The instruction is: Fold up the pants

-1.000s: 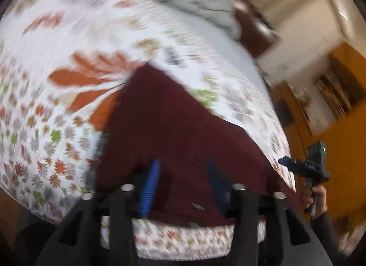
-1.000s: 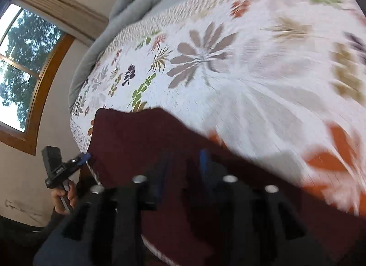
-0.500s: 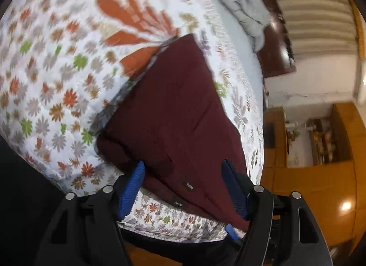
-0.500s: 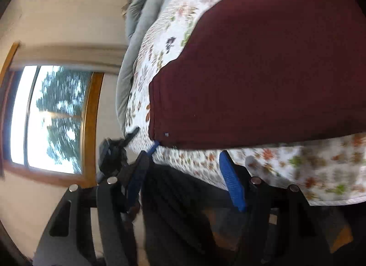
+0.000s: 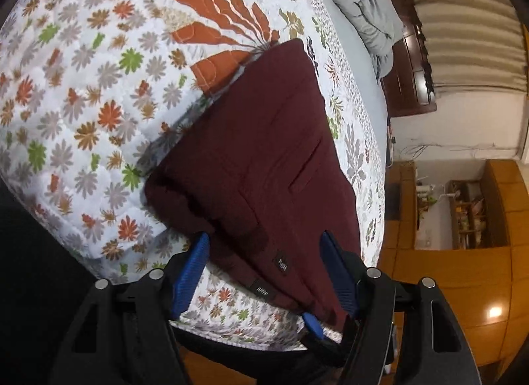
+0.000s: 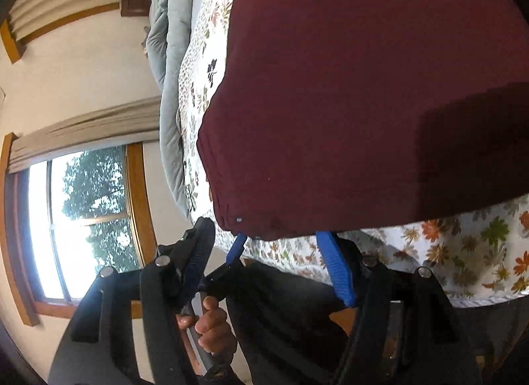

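On the bed, near its front edge, the dark red pants [image 5: 264,160] lie folded flat on the flowered quilt [image 5: 82,104]. Their near hem runs almost level with the bed's front edge, leaving only a thin strip of quilt showing in front of them. To the left of the pants the quilt stretches wide and bare; past their far end it runs on to a rumpled grey blanket [image 5: 360,4]. The left tongs [image 5: 266,267] stand released, their blue pads [image 5: 190,267] spread to either side of the pants' near hem, not pressing the cloth. The right tongs [image 6: 267,259] are likewise released, just below the pants' corner [image 6: 231,216], with the cloth above the pads and free of them. Both have just been opening, and neither grips anything. Beside the pants' corner, the hand [image 6: 211,328] holding the left tongs shows off the bed's edge, with a window [image 6: 82,223] behind it.
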Available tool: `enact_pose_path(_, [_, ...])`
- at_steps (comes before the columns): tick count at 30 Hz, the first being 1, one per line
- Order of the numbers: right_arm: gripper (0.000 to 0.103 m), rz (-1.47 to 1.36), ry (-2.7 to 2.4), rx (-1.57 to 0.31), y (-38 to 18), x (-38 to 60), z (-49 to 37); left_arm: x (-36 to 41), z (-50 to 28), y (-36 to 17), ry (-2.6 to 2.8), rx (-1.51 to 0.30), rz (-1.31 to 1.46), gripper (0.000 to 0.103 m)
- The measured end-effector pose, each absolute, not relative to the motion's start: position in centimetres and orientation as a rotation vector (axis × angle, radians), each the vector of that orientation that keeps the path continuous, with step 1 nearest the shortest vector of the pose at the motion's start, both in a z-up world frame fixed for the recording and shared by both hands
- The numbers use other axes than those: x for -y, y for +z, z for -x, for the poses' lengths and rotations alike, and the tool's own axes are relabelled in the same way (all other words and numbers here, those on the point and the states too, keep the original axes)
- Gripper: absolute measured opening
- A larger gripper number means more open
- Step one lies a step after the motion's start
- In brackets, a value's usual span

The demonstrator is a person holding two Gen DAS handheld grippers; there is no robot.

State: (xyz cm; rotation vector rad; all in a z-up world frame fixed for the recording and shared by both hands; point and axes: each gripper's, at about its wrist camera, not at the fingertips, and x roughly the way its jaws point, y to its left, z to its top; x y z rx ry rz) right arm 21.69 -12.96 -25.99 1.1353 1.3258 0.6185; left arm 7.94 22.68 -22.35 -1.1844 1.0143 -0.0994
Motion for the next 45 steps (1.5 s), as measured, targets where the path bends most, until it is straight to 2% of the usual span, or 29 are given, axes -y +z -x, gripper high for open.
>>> enact_pose_path(9, [0.064, -1.139, 0.622, -1.307, -25.9, 13.7, -21.6, -25.3, -7.3, -21.1, -0.075, -0.984, 1.217, 0.069])
enact_pose_path(19, [0.064, -1.152, 0.637, -1.288, -26.3, 14.1, -21.6, -26.1, -8.3, -22.2, -0.068, -0.972, 1.235, 0.068])
enact_pose_path(21, [0.064, -1.161, 0.632, -1.277, -26.3, 14.3, -21.7, -26.1, -8.9, -22.4, -0.069, -0.977, 1.209, 0.059])
enact_pose_path(23, [0.064, -1.168, 0.625, -1.276, -26.5, 14.2, -21.8, -26.2, -9.1, -22.7, -0.053, -0.989, 1.184, 0.033])
enact_pose_path(24, [0.062, -1.167, 0.62, -1.279, -26.6, 14.1, -21.8, -26.3, -9.1, -22.9, -0.046, -0.99, 1.174, 0.025])
enact_pose_path(26, [0.05, -1.17, 0.611, -1.286, -26.7, 13.9, -21.8, -26.3, -8.9, -23.2, -0.046, -0.979, 1.17, 0.02])
enact_pose_path(28, [0.016, -1.157, 0.606, -1.286, -26.8, 13.7, -21.7, -26.1, -8.6, -23.0, -0.044, -0.96, 1.155, 0.019])
enact_pose_path(29, [0.007, -1.154, 0.601, -1.284, -26.9, 13.7, -21.6, -26.1, -8.4, -23.0, -0.042, -0.951, 1.155, 0.018])
enact_pose_path(30, [0.007, -1.159, 0.597, -1.283, -27.1, 13.7, -21.5, -26.0, -8.1, -22.9, -0.037, -0.938, 1.159, 0.018])
enact_pose_path(40, [0.007, -1.12, 0.587, -1.293, -27.8, 13.8, -21.3, -25.7, -7.2, -22.9, -0.045, -0.921, 1.152, 0.017])
enact_pose_path(42, [0.012, -1.104, 0.596, -1.297, -28.0, 13.6, -21.7, -25.6, -7.7, -23.0, -0.025, -0.946, 1.125, 0.018])
enact_pose_path(45, [0.035, -1.091, 0.642, -1.292, -26.4, 14.3, -20.7, -25.5, -7.6, -22.5, -0.022, -0.979, 1.103, 0.026])
